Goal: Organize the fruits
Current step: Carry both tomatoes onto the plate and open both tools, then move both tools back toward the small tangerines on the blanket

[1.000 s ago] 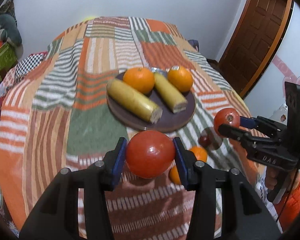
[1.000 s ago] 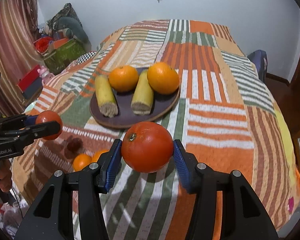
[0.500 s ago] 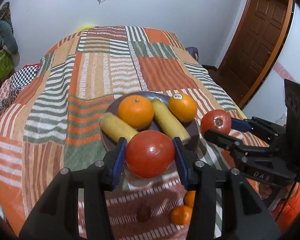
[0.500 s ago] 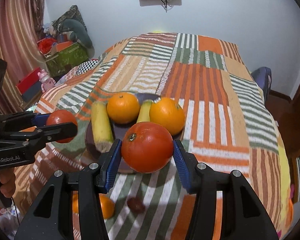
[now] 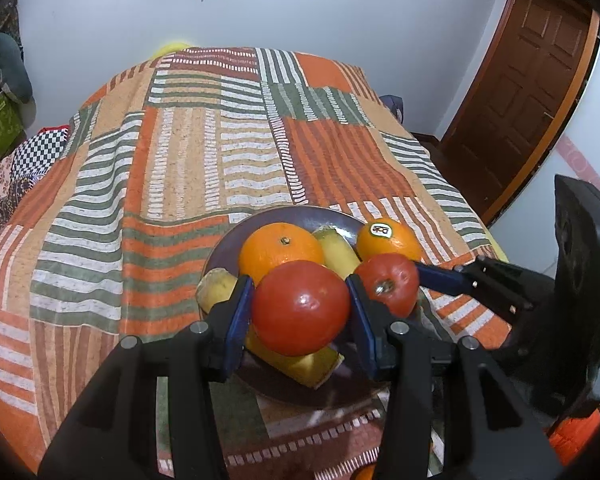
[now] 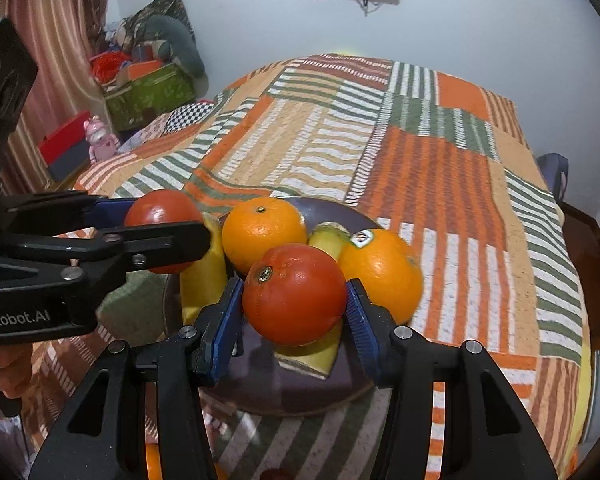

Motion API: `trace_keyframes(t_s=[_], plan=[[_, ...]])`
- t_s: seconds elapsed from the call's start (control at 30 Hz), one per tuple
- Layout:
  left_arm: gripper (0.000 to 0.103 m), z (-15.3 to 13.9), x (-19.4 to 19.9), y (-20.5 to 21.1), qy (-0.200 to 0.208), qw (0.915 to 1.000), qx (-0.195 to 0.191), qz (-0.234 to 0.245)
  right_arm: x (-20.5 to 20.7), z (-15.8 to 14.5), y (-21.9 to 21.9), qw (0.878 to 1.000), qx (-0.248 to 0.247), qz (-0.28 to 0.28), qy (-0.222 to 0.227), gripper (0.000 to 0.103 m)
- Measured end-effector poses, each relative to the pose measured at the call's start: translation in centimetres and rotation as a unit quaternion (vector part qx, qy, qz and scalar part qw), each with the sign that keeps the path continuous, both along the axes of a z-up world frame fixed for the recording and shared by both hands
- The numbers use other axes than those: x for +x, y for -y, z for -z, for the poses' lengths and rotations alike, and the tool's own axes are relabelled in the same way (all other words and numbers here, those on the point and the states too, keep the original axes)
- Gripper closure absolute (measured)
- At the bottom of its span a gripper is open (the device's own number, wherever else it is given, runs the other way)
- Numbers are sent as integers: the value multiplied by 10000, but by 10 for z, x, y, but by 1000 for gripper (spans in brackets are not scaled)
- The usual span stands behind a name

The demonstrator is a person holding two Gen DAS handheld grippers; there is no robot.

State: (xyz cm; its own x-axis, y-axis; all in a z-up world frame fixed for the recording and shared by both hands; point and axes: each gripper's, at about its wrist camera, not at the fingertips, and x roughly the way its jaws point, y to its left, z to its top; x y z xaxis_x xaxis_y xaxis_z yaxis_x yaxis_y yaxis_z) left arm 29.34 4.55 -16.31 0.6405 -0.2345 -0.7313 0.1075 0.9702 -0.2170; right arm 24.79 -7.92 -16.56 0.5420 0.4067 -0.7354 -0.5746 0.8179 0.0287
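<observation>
My left gripper [image 5: 300, 312] is shut on a red tomato [image 5: 300, 306] and holds it over the near part of a dark round plate [image 5: 300, 216]. My right gripper [image 6: 296, 304] is shut on a second red tomato [image 6: 296, 300] above the same plate [image 6: 320, 210]. The plate holds two oranges [image 5: 280, 248] [image 5: 388, 240] and two yellow bananas [image 5: 336, 248] [image 5: 216, 288]. The right gripper with its tomato [image 5: 388, 284] shows in the left wrist view, close beside mine. The left gripper with its tomato [image 6: 160, 212] shows at the left of the right wrist view.
The plate lies on a striped patchwork bedspread [image 5: 188, 152]. Small oranges [image 6: 152, 460] lie on the bedspread below the grippers. A green box [image 6: 148, 96] and clutter stand left of the bed. A brown door [image 5: 532, 72] is at the right.
Both grippers have moved forward with their tomatoes and now sit over the plate, closer to each other. The loose small fruits have slipped below the view.
</observation>
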Motion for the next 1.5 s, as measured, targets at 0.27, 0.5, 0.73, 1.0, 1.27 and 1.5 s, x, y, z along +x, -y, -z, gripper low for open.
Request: trace_keyframes(t_s=[0.27, 0.5, 0.73, 1.0, 1.27, 1.5], plan=[[57, 16, 13, 5, -187, 9998, -27, -6, 2, 4, -4, 9999, 26, -81, -66, 54], [55, 16, 15, 2, -221, 9998, -17, -30, 1, 3, -6, 9999, -21, -129, -26, 54], [54, 2, 1, 3, -10, 10000, 56, -37, -7, -10, 2, 9997, -47, -36, 233, 42], [54, -33, -43, 0, 407, 9985, 330, -142, -25, -31, 19, 9990, 70, 193, 385, 38], [43, -62, -98, -3, 676, 9958, 558, -256, -57, -52, 36, 9975, 199, 383, 558, 36], [41, -59, -136, -5, 547, 9973, 451, -210, -86, -56, 44, 9968, 243, 468, 608, 29]])
